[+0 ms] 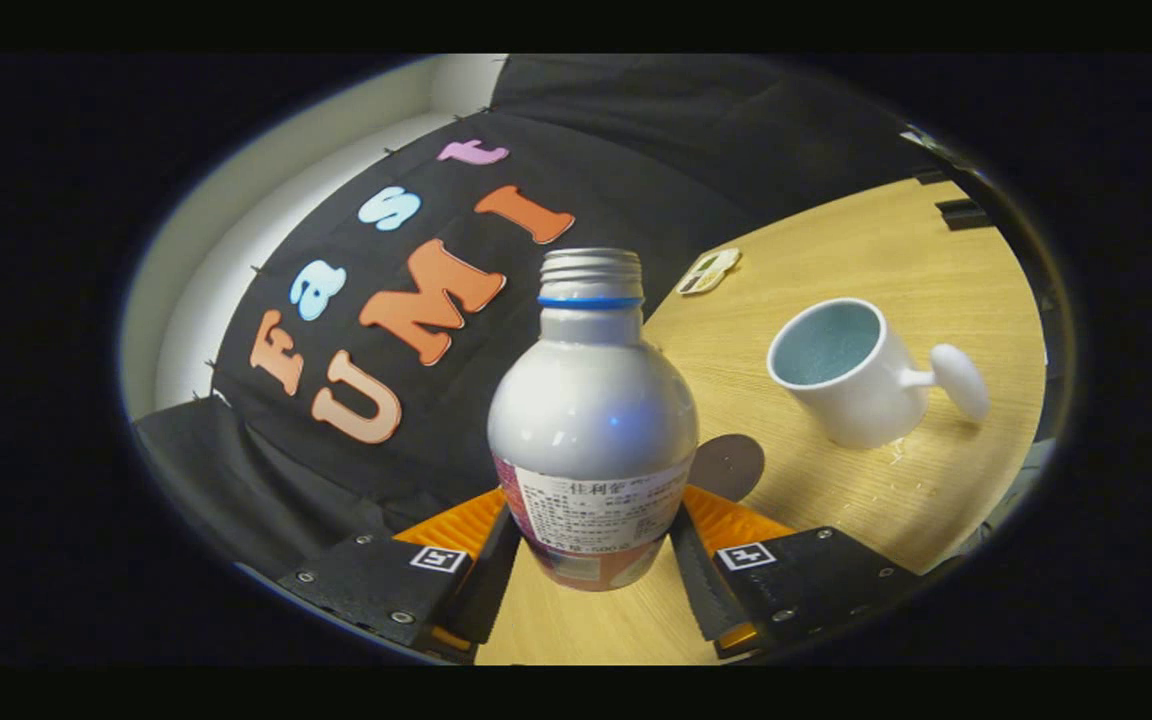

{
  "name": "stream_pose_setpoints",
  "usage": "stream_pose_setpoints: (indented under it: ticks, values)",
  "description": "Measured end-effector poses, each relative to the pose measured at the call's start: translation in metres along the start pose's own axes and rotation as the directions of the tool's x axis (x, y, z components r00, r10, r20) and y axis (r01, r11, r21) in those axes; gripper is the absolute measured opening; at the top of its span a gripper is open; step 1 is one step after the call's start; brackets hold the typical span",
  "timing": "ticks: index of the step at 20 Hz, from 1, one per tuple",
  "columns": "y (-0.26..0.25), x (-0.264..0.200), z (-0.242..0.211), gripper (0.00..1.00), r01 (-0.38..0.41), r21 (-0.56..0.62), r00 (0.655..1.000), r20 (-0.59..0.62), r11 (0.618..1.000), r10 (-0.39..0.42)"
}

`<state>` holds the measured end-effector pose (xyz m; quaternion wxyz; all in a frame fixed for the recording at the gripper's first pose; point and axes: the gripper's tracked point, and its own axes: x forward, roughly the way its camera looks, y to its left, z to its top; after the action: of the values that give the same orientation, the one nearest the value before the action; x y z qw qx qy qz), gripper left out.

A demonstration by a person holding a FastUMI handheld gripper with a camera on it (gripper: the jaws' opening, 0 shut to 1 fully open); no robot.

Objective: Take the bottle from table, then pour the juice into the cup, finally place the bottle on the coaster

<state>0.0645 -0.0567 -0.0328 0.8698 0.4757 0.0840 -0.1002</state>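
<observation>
I see the hand-held gripper (591,545) grasping the bottle (593,420), one finger pressed to each side of its lower body. The bottle is uncapped and tilted relative to the desk (866,250). The coaster (728,466) lies just behind it. The cup (848,372) stands beyond, apart.

You see a shiny silver bottle (591,400) with a blue ring round its neck. Its label is white with tiny dark print, and it turns red and orange low down. At two o'clock from it is a white cup (861,375), pale blue inside. The coaster (728,466) is dark brown. The table (866,270) is light yellow wood with thin lines.
</observation>
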Motion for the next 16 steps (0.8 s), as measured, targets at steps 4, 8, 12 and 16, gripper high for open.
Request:
stream_pose_setpoints:
  ticks: [4,8,12,16]
  values:
    - [0.007,0.013,0.003,0.76,0.006,0.123,1.0,-0.008,0.992,-0.005]
    - [0.014,0.017,0.007,0.75,-0.008,0.239,1.0,-0.013,0.971,0.011]
    - [0.016,0.022,0.012,0.75,-0.011,0.343,1.0,-0.012,0.939,0.016]
    - [0.02,0.023,0.018,0.75,-0.018,0.428,1.0,-0.007,0.904,0.023]
